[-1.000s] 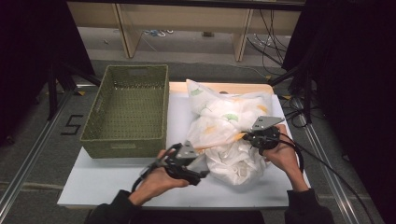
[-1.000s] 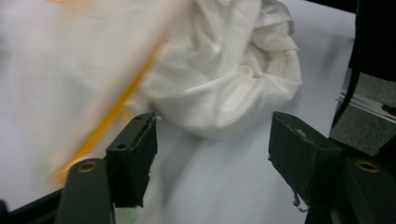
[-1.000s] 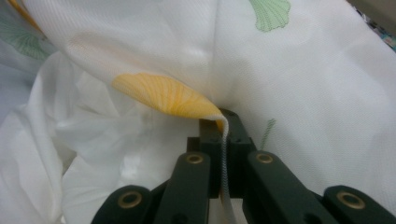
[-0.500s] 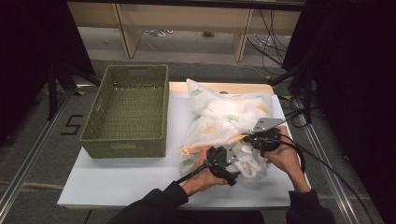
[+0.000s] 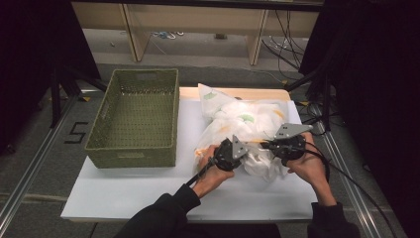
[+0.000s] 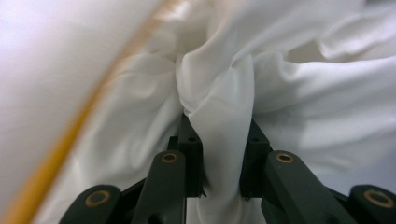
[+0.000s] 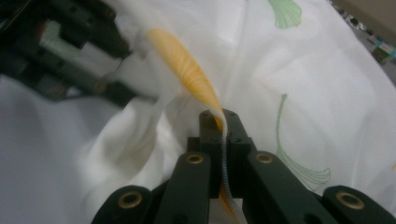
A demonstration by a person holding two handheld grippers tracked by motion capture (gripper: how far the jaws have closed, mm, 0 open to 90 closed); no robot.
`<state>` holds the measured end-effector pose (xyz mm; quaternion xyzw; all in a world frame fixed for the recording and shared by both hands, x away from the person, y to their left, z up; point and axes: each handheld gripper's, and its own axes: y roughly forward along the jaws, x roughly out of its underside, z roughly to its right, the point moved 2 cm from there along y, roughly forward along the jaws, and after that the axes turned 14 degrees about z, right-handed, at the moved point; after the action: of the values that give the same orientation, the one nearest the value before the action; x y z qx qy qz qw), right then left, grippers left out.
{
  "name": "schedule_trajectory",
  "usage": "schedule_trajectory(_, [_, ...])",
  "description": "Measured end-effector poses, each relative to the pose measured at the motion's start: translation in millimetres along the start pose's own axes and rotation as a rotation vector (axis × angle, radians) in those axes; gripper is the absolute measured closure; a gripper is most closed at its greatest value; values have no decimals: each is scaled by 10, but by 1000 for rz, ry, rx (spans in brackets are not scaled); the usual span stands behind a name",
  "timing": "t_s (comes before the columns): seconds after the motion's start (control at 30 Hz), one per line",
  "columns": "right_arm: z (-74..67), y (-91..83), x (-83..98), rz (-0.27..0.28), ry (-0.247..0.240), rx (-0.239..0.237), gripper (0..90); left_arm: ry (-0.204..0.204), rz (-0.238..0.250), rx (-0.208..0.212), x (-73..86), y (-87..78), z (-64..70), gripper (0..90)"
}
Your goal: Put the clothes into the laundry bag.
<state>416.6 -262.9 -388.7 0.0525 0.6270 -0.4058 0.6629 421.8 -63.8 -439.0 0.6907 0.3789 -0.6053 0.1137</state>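
Table: I see a white table top, with a green woven basket on its left half and a heap of cloth on its right half.
Cloth: white, crumpled, printed with green fan shapes and yellow-orange patches; it lies just right of the basket, and its near edge is between my two grippers.
Left gripper: my left gripper is at the near left edge of the heap, held in my left hand. In the left gripper view its jaws are part open with a thick fold of white cloth bunched between them; I cannot tell whether they pinch it firmly.
Right gripper: my right gripper is at the near right side of the heap, in my right hand. In the right gripper view the jaws are closed tight on a thin yellow-edged hem of the cloth.
Spacing: the two grippers point toward each other, close together over the cloth.
Basket: I see nothing inside it.
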Motion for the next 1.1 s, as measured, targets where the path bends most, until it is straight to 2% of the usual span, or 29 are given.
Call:
schedule_trajectory(0.03, [-5, -41, -36, 11, -1, 1, 899, -30, 24, -26, -25, 2, -30, 751])
schedule_trajectory(0.1, [-15, -108, -103, 29, -10, -2, 899, -46, 40, -59, -66, 10, -122, 751])
schedule_trajectory(0.17, [-57, -160, -152, 34, -21, -9, 899, -83, 64, -120, -73, 96, -229, 750])
schedule_trajectory(0.23, [-89, -166, -173, 26, -33, -15, 899, -96, 64, -161, -26, 191, -299, 747])
schedule_trajectory(0.3, [-112, -119, -139, 1, -51, -16, 899, -118, 21, -202, 91, 324, -354, 739])
schedule_trajectory(0.33, [-134, -87, -102, -21, -36, -20, 899, -120, -9, -213, 157, 374, -387, 732])
schedule_trajectory(0.37, [-141, -39, -62, -32, -45, -38, 899, -144, -22, -222, 219, 419, -413, 725])
schedule_trajectory(0.4, [-153, 3, -20, -49, -37, -43, 899, -154, -53, -215, 270, 428, -444, 714])
schedule_trajectory(0.43, [-156, 44, 23, -65, -30, -45, 899, -183, -62, -207, 300, 431, -451, 698])
schedule_trajectory(0.47, [-167, 87, 63, -76, -24, -47, 899, -195, -72, -193, 309, 410, -448, 679])
schedule_trajectory(0.5, [-171, 117, 93, -93, -21, -56, 899, -183, -92, -160, 306, 373, -447, 650])
schedule_trajectory(0.53, [-177, 147, 120, -92, -19, -46, 899, -189, -100, -146, 299, 329, -434, 593])
schedule_trajectory(0.6, [-161, 177, 143, -93, -29, -56, 899, -218, -114, -127, 285, 197, -424, 454])
schedule_trajectory(0.67, [-165, 177, 142, -92, -25, -57, 899, -267, -140, -79, 275, 64, -386, 424])
schedule_trajectory(0.7, [-171, 165, 135, -91, -12, -48, 899, -264, -139, -66, 276, 18, -364, 395])
schedule_trajectory(0.77, [-157, 157, 122, -92, -23, -63, 898, -251, -166, -47, 274, -110, -290, 341])
schedule_trajectory(0.8, [-157, 160, 128, -82, -24, -51, 898, -246, -181, -26, 275, -169, -245, 299])
schedule_trajectory(0.9, [-145, 140, 127, -95, -8, -51, 898, -221, -205, 26, 304, -305, -92, 253])
schedule_trajectory(0.93, [-145, 149, 130, -83, -12, -51, 898, -220, -209, 36, 318, -316, -59, 235])
schedule_trajectory(1.0, [-146, 148, 133, -85, -8, -45, 898, -270, -224, 52, 357, -311, 31, 197])
schedule_trajectory(1.03, [-141, 145, 128, -93, -19, -58, 898, -280, -230, 69, 376, -291, 81, 185])
schedule_trajectory(1.07, [-144, 146, 127, -92, -16, -59, 898, -271, -241, 96, 393, -264, 125, 179])
schedule_trajectory(1.1, [-141, 148, 126, -91, -16, -59, 898, -267, -241, 93, 410, -220, 164, 172])
